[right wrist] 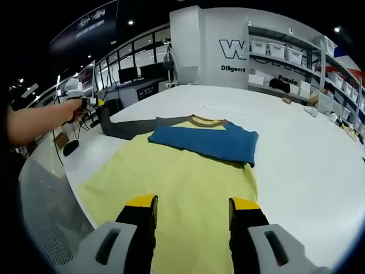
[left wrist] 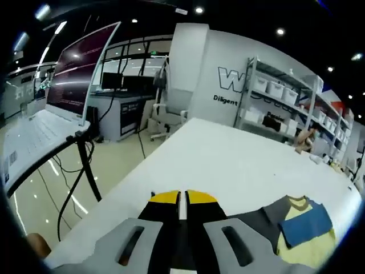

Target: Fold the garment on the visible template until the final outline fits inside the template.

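Left gripper [right wrist: 96, 104] is pinching the grey sleeve [right wrist: 128, 128] of the yellow-and-blue cloth shirt [right wrist: 188, 182] on the white bench [right wrist: 296, 171] — folding it inward next; right gripper [right wrist: 193, 209] is hovering, spread wide.

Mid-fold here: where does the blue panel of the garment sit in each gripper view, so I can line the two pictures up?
Left gripper view: the blue panel is at lower right, on the yellow garment, right of the left gripper.
Right gripper view: it lies across the centre, beyond the right gripper.
Shared landmark: the brown collar just past the blue panel.
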The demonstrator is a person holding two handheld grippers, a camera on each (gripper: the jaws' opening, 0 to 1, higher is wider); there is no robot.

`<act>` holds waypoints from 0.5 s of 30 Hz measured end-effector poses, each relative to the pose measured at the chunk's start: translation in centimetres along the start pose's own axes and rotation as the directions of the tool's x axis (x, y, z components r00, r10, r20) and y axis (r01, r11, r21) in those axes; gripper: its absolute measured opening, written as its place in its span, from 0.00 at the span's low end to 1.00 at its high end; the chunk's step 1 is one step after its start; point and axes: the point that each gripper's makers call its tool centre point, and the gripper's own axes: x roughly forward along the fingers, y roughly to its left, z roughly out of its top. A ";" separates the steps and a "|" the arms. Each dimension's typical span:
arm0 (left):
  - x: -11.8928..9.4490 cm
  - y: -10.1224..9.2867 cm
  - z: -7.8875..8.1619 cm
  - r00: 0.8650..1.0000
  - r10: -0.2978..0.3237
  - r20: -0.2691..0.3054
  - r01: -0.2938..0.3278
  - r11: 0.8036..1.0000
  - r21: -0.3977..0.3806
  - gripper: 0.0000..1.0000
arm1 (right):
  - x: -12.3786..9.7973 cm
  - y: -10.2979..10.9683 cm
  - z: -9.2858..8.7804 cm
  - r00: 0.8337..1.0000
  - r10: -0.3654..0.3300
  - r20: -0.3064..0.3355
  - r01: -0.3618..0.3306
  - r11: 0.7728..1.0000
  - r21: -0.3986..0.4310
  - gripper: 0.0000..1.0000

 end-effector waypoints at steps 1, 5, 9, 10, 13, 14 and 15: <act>0.1 -1.1 0.4 1.000 -0.018 0.007 0.018 1.000 0.009 0.00 | 0.0 0.0 0.0 1.000 0.001 0.002 -0.001 1.000 0.001 0.49; 0.5 -4.5 1.2 0.997 -0.076 0.021 0.075 0.996 0.040 0.00 | 0.0 0.2 0.1 1.000 0.005 0.004 -0.005 1.000 0.001 0.49; 1.0 -7.0 1.5 0.993 -0.113 0.024 0.111 0.993 0.048 0.00 | -0.1 0.4 0.1 1.000 0.011 0.005 -0.011 1.000 -0.001 0.49; 1.0 -6.8 1.4 0.994 -0.103 0.024 0.101 0.993 0.069 0.00 | -0.1 0.4 0.1 1.000 0.014 0.006 -0.014 1.000 -0.001 0.49; 0.9 -5.7 1.0 0.997 -0.077 0.015 0.074 0.988 0.134 0.00 | -0.1 0.6 0.2 1.000 0.023 0.008 -0.023 1.000 -0.002 0.49; 0.7 -5.1 0.8 0.998 -0.066 0.009 0.064 0.986 0.155 0.00 | 0.0 0.6 0.2 1.000 0.024 0.009 -0.024 1.000 -0.001 0.49; 0.5 -3.9 0.4 0.999 -0.048 0.000 0.048 0.983 0.177 0.00 | 0.0 0.6 0.2 1.000 0.026 0.011 -0.026 1.000 0.001 0.48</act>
